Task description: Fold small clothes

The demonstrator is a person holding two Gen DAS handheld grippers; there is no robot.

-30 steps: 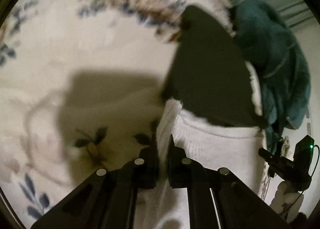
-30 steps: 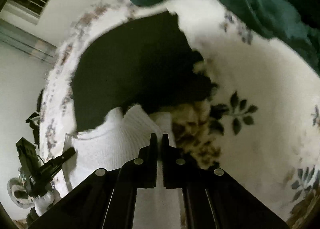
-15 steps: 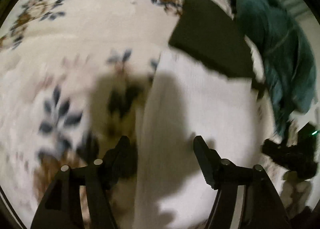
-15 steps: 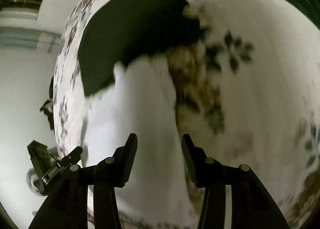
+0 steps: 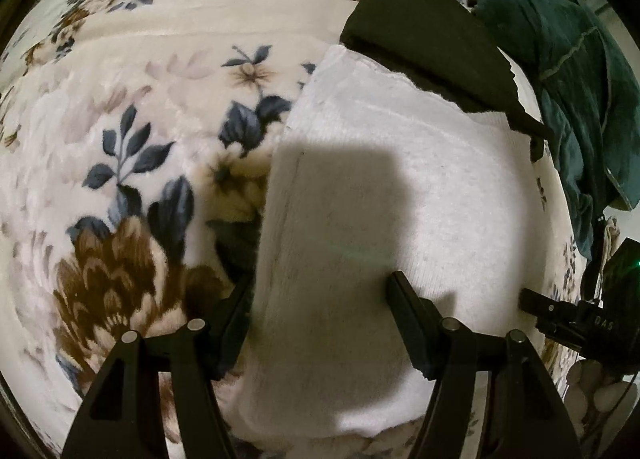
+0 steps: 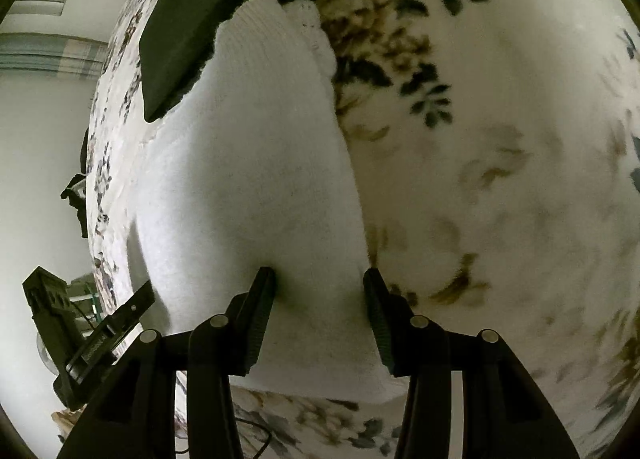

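Left gripper [image 5: 320,299] spread wide, holding nothing, jaws straddling the near left edge of the white garment [image 5: 380,199]. Right gripper [image 6: 318,291] likewise wide apart and empty, poised over the garment's near right edge. White garment [image 6: 248,163] lies flat as a folded rectangle on the floral blanket [image 5: 132,119], far end touching the dark garment [image 5: 420,39]. Judged step: a fold just laid down and released. Next move probably calls for regrasping an edge for a further fold, or fetching the next piece. Count: one white garment, one folded dark garment, one teal heap [image 5: 568,71], unfolded; two grippers.
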